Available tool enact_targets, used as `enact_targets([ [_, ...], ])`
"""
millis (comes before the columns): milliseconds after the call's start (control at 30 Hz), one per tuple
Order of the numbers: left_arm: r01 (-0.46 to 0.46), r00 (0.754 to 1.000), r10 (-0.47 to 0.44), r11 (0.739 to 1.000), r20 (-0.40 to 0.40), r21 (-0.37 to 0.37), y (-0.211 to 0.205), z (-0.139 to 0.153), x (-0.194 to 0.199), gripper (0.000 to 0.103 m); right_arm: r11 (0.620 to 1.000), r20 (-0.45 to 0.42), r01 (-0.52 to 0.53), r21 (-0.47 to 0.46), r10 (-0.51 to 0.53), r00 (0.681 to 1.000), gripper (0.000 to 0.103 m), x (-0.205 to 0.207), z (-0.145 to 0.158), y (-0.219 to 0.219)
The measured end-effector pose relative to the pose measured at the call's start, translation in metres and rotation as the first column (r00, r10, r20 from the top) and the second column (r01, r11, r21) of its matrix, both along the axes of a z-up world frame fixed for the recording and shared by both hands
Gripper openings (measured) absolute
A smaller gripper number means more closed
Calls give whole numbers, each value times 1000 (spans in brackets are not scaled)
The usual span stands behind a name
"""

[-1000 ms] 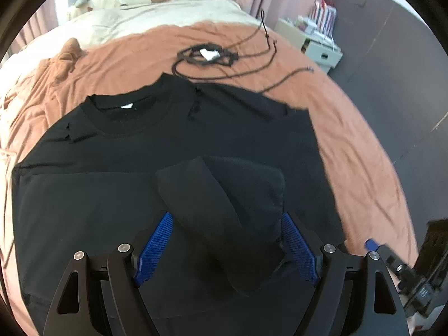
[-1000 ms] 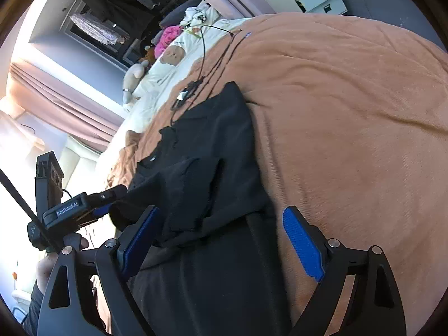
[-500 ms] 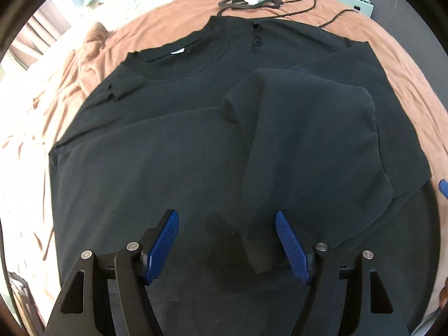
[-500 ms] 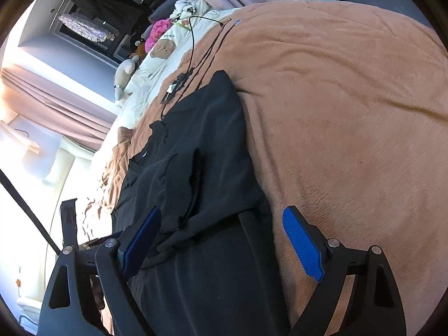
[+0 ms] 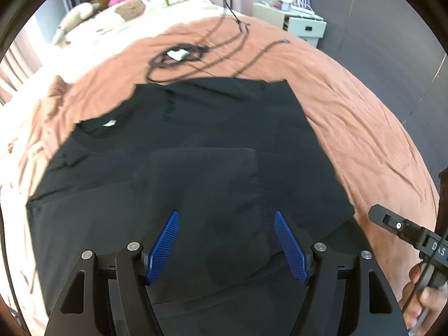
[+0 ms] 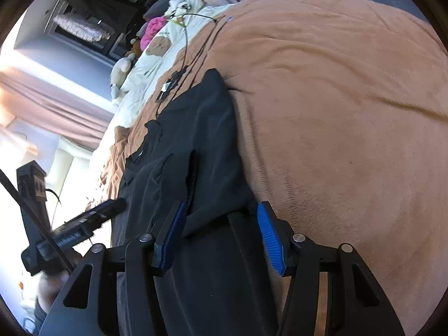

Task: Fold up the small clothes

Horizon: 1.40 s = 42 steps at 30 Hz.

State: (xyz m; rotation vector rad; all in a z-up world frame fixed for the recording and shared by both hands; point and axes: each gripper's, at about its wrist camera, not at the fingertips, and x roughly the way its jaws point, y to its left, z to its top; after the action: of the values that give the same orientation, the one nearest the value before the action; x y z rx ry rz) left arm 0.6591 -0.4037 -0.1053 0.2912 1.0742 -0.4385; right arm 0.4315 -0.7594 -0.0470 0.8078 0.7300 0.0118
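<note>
Two wrist fisheyes over one bed

The left wrist view looks steeply down, close above the black T-shirt [image 5: 182, 145], pillows at frame top. The right wrist view looks shallower along the brown blanket [image 6: 350, 112]; both share shirt, blanket and black cable [image 5: 179, 56].
</note>
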Motion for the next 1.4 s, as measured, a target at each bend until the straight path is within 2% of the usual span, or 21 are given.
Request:
enact_targets([
  [133, 16, 1000, -17, 1000, -26, -13, -22, -16, 5, 72, 1000, 5, 20, 22, -20, 1000, 51, -4, 0, -10],
  [300, 28, 998, -27, 999, -48, 25, -46, -35, 9, 72, 998, -6, 40, 55, -40, 999, 51, -7, -6, -22],
  [400, 18, 997, -15, 999, -72, 31, -51, -47, 13, 72, 996, -7, 50, 72, -49, 999, 51, -9, -6, -28],
  [533, 9, 996, -2, 997, -92, 75, -53, -63, 14, 72, 995, -10, 54, 83, -54, 999, 51, -11, -6, -32],
  [633, 4, 996, 3, 997, -84, 80, -50, -71, 15, 72, 995, -18, 54, 88, -53, 998, 51, -10, -7, -31],
  [667, 4, 997, 3, 997, -83, 76, -49, -71, 15, 71, 995, -20, 52, 88, -51, 999, 51, -9, -7, -31],
  [700, 4, 997, 2, 997, -78, 81, -49, -71, 14, 64, 995, -20, 48, 86, -47, 999, 51, -9, -7, -30],
  [733, 2, 998, 5, 995, -67, 96, -49, -69, 14, 59, 995, -20, 40, 87, -39, 999, 51, -9, -6, -28],
  [767, -1, 998, 7, 995, -66, 97, -48, -66, 15, 48, 996, -18, 34, 83, -33, 999, 51, -8, -6, -27],
  [800, -9, 998, 15, 996, -69, 89, -44, -61, 17, 33, 997, -15, 27, 77, -26, 1000, 51, -7, -5, -26],
  [867, -41, 995, 43, 999, -95, 25, -29, -47, 24, 21, 998, -5, 12, 68, -11, 1000, 51, -6, -3, -22],
  [900, -56, 992, 55, 998, -110, -9, -20, -41, 27, 18, 998, 3, -1, 65, 1, 1000, 51, -4, -2, -19],
  [1100, -95, 993, 93, 995, -70, -37, 20, -10, 31, 15, 998, 8, -38, 45, 38, 999, 51, 4, -8, -3],
  [1400, -175, 984, 175, 983, -15, -49, 90, 29, 34, 15, 1000, 11, -12, 11, 12, 1000, 51, 6, -11, 3],
])
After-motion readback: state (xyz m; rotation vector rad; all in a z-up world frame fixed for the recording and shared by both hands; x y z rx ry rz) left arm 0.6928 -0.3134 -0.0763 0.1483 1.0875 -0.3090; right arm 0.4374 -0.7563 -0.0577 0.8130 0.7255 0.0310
